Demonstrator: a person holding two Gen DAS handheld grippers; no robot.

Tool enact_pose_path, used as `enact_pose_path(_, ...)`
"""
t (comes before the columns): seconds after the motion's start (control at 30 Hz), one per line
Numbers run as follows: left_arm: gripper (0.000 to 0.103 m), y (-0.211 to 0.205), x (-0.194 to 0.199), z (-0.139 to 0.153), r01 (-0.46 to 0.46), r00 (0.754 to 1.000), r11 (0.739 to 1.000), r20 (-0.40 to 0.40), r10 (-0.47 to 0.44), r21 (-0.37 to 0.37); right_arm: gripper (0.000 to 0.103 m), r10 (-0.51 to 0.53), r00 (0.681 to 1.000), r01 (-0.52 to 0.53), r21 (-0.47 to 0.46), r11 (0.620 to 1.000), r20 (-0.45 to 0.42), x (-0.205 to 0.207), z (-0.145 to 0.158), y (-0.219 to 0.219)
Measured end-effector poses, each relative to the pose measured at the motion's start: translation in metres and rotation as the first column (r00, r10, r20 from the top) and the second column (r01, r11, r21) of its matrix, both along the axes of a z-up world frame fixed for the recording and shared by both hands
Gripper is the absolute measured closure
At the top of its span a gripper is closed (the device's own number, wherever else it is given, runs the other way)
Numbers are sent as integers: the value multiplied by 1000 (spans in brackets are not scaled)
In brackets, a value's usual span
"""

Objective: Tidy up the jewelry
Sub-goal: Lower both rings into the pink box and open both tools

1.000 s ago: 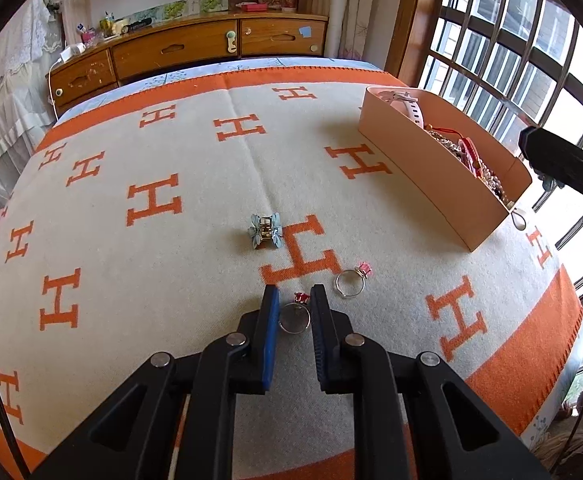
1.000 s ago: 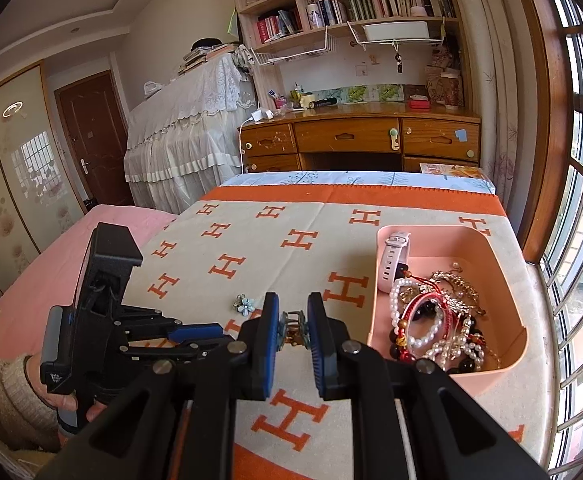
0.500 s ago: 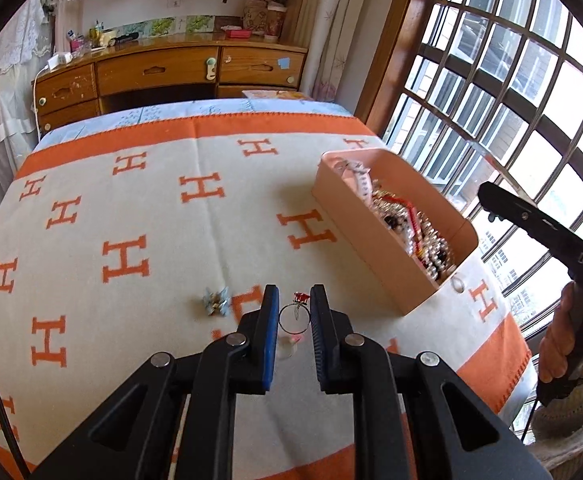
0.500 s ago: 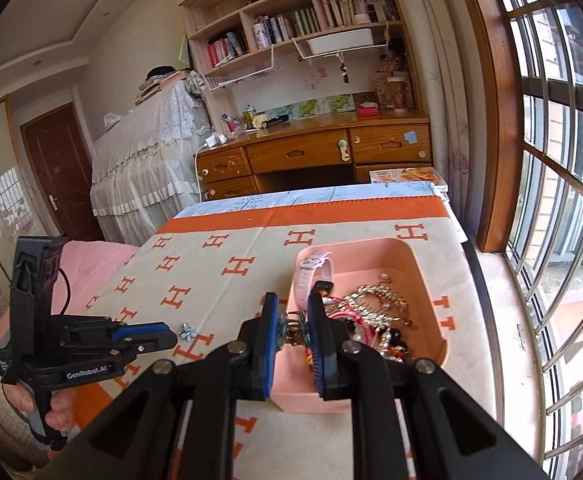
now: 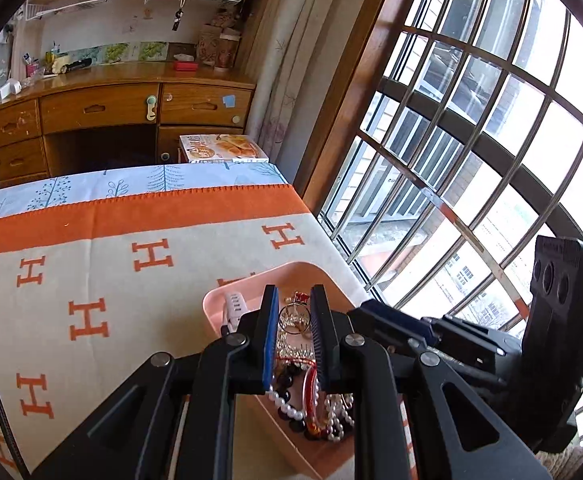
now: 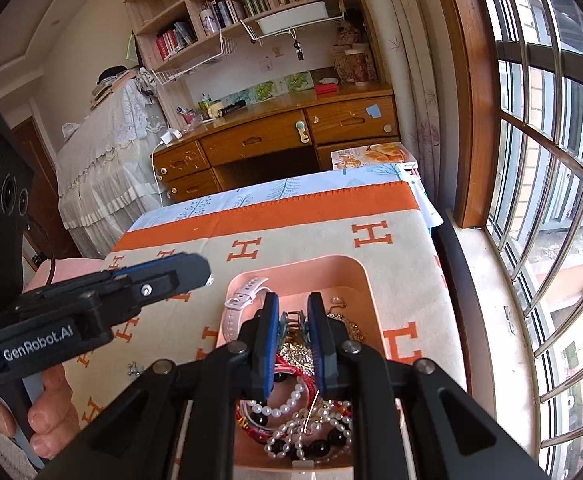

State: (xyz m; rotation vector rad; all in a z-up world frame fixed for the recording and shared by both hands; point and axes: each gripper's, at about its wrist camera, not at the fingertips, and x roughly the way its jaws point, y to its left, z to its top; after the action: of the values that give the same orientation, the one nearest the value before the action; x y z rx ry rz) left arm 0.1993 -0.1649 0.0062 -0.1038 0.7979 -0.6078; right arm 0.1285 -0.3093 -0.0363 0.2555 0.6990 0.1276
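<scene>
My left gripper [image 5: 294, 297] is shut on a silver ring [image 5: 301, 298] with a red stone and holds it above the near end of the pink tray [image 5: 227, 292]. My right gripper [image 6: 292, 302] is shut on a small hair clip [image 6: 291, 319] over the same tray [image 6: 365, 280]. A white watch [image 6: 243, 296], pearl and bead bracelets [image 6: 291, 436] and gold pieces lie inside the tray. Each gripper shows in the other's view: the right gripper [image 5: 391, 316] close beside the left, and the left gripper [image 6: 195, 270] to the left of the tray.
The tray sits on an orange and cream blanket [image 6: 291, 240] near the bed's window-side edge. A small butterfly clip [image 6: 133, 368] lies on the blanket left of the tray. A person's hand [image 6: 47, 404] holds the left gripper. A barred window [image 5: 491, 140] stands at the right, a wooden desk [image 5: 111, 108] beyond.
My left gripper lifted the ring off the blanket and carried it right, over the tray. My right gripper moved with the clip from beside the tray to above its contents.
</scene>
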Motion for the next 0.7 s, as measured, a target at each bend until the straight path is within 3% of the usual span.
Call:
enact_pose_path(0.03, 89, -3, 4, -1, -4, 1000, 1000, -3, 4, 0, 88, 6, 1000, -6, 0, 1000, -16, 3, -2, 2)
enact_pose_path(0.1, 75, -4, 9, -2, -18, 1000, 1000, -13, 18, -4, 88, 8, 999, -8, -5, 1000, -46, 7, -7, 4)
enact_pose_path(0.17, 30, -1, 8, 0, -35, 999, 999, -8, 35, -18, 87, 11, 997, -13, -18, 1000, -78, 9, -11, 8)
enact_pose_path(0.23, 19, 9, -3, 4, -69, 996, 997, 51, 70, -36, 84, 6, 995, -9, -28, 1000, -100, 9, -14, 10)
enact_pose_path(0.33, 17, 22, -14, 10, -85, 993, 996, 85, 86, -21, 76, -3, 994, 1, -15, 1000, -112, 2, -17, 9)
enact_pose_path(0.7, 13, 78, -59, 1, -211, 976, 976, 73, 207, 47, 74, 10, 992, -10, 6, 1000, -128, -32, -7, 29)
